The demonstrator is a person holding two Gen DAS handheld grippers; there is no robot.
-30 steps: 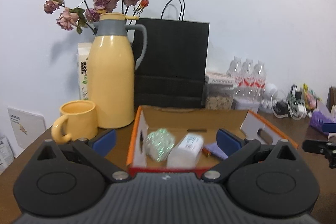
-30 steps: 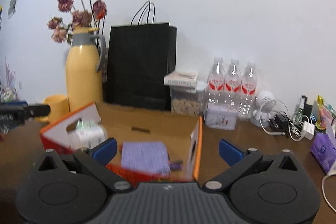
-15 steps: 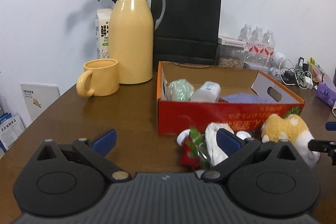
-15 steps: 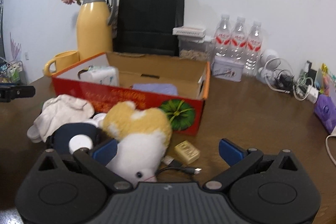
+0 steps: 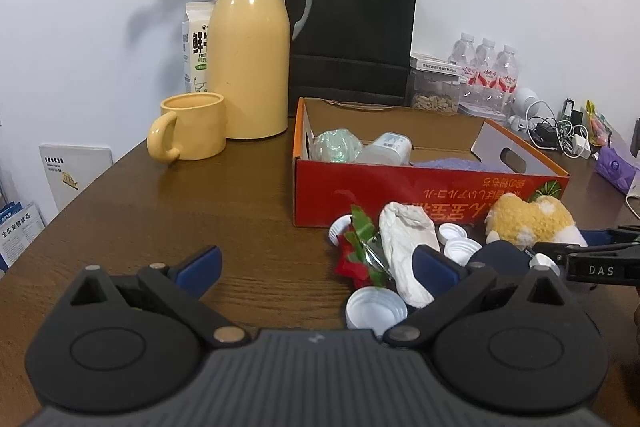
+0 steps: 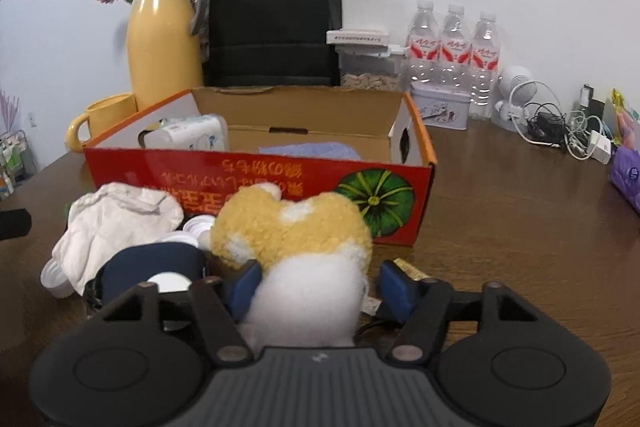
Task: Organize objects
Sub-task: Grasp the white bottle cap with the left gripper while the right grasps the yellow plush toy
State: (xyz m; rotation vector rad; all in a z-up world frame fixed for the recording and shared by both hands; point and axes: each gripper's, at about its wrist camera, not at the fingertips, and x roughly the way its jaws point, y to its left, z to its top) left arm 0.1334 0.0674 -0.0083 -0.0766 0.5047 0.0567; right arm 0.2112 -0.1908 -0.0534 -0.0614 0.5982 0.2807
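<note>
Closing right gripper point(image 6: 318, 281), plush toy point(image 6: 296, 239) between its fingers point(image 6: 394, 285)

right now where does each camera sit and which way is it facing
Left wrist: on the left gripper, facing the yellow jug and red box; its open fingers show, and the right gripper at the right edge.
Right wrist: on the right gripper, facing the box; its fingers, closing, flank the plush toy.
Both views share the jug, box, toy and white cloth.
</note>
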